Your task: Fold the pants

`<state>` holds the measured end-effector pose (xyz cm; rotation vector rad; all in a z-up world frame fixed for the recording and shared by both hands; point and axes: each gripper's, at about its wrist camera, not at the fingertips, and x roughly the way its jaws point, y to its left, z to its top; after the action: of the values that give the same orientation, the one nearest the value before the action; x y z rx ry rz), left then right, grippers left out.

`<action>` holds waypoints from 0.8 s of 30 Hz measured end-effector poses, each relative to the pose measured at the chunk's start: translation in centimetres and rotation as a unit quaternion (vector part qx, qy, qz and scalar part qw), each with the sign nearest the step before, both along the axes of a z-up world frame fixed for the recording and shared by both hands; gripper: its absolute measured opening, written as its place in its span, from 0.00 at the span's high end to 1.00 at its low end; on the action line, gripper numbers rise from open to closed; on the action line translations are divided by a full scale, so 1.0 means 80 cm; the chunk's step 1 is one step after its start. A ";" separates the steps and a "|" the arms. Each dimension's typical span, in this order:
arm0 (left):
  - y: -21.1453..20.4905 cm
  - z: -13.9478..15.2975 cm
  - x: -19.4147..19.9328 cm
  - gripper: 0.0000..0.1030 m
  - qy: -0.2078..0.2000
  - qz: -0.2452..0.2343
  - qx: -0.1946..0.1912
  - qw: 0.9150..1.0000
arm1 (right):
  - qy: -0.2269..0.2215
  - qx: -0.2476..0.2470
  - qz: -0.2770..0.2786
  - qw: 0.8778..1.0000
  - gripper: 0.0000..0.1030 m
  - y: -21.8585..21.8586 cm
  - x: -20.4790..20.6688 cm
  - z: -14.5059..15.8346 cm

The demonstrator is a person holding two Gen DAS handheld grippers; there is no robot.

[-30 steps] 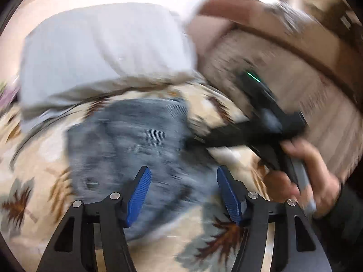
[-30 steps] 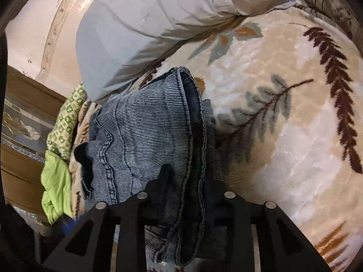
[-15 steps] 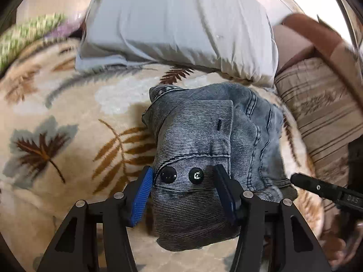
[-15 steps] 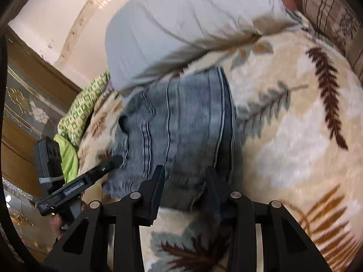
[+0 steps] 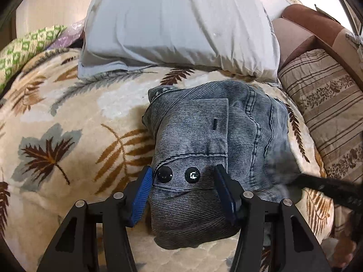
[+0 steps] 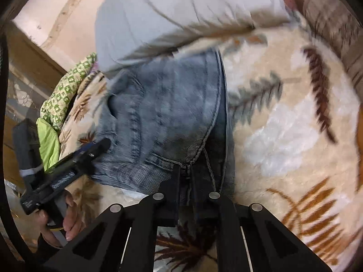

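Observation:
Blue denim pants (image 5: 204,140) lie folded in a compact bundle on a leaf-patterned blanket (image 5: 68,136). My left gripper (image 5: 182,185) is open, its blue-padded fingers (image 5: 143,195) straddling the waistband end with two dark buttons. In the right wrist view the pants (image 6: 168,113) look blurred. My right gripper (image 6: 188,181) is shut on a denim edge at the bundle's near side. The left gripper (image 6: 97,147) also shows there, at the bundle's left.
A grey pillow (image 5: 177,22) lies just beyond the pants. A striped cushion (image 5: 329,113) is at the right. Green patterned cloth (image 5: 25,45) lies at the far left. A wooden headboard (image 6: 22,68) stands at the bed's left side.
My right gripper has closed from slightly open onto the denim edge. My left gripper swung around over the waistband earlier and has held there, open.

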<state>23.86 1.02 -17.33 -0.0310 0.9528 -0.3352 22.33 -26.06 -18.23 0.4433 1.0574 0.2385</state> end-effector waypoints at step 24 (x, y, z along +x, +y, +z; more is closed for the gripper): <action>0.081 -0.080 0.079 0.39 0.220 0.071 -0.302 0.925 | 0.017 0.109 -0.062 0.992 0.26 -0.058 0.062 -0.054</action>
<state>30.16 7.48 -23.72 -0.7667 1.2514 -0.4885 27.33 -30.70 -22.53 0.7099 1.0369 0.2380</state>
